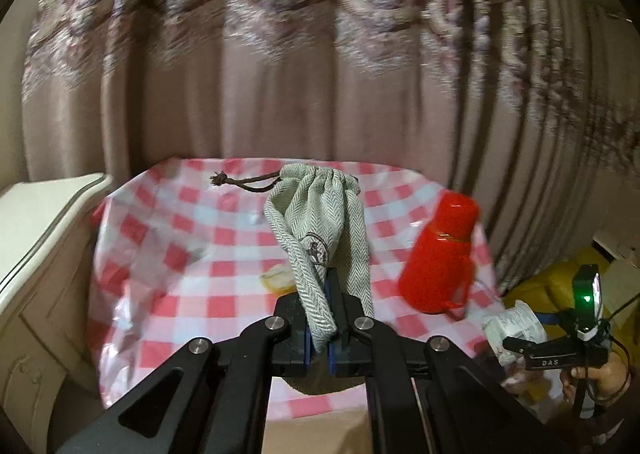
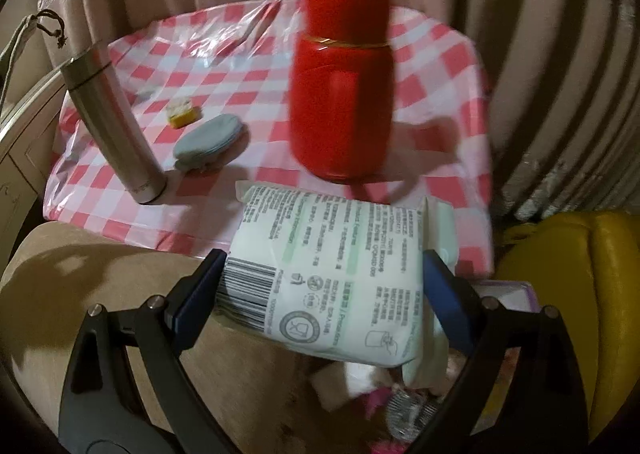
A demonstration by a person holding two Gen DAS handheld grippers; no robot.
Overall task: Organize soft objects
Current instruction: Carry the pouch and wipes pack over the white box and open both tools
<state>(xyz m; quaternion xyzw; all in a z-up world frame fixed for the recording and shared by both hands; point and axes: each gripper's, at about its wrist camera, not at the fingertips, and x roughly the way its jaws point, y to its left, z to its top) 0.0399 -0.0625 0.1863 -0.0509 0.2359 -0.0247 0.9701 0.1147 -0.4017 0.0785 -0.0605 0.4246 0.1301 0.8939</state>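
Note:
My left gripper [image 1: 320, 318] is shut on a grey herringbone drawstring pouch [image 1: 320, 222] and holds it up over the red-checked tablecloth [image 1: 160, 254]. Its brown cord [image 1: 244, 182] trails to the left. My right gripper [image 2: 320, 286] is shut on a white and green soft tissue pack [image 2: 332, 270], held above the table's front edge. The right gripper and the pack [image 1: 512, 326] also show at the lower right of the left wrist view. A folded grey cloth [image 2: 210, 140] and a small yellow sponge [image 2: 184, 112] lie on the tablecloth [image 2: 432, 66].
A red thermos jug [image 2: 342, 82] stands mid-table, also in the left wrist view [image 1: 440, 254]. A steel flask [image 2: 116, 122] stands at the left. A curtain [image 1: 320, 54] hangs behind. A cream cabinet [image 1: 40, 222] is left, a yellow seat [image 2: 580, 274] right, a tan cushion [image 2: 100, 278] in front.

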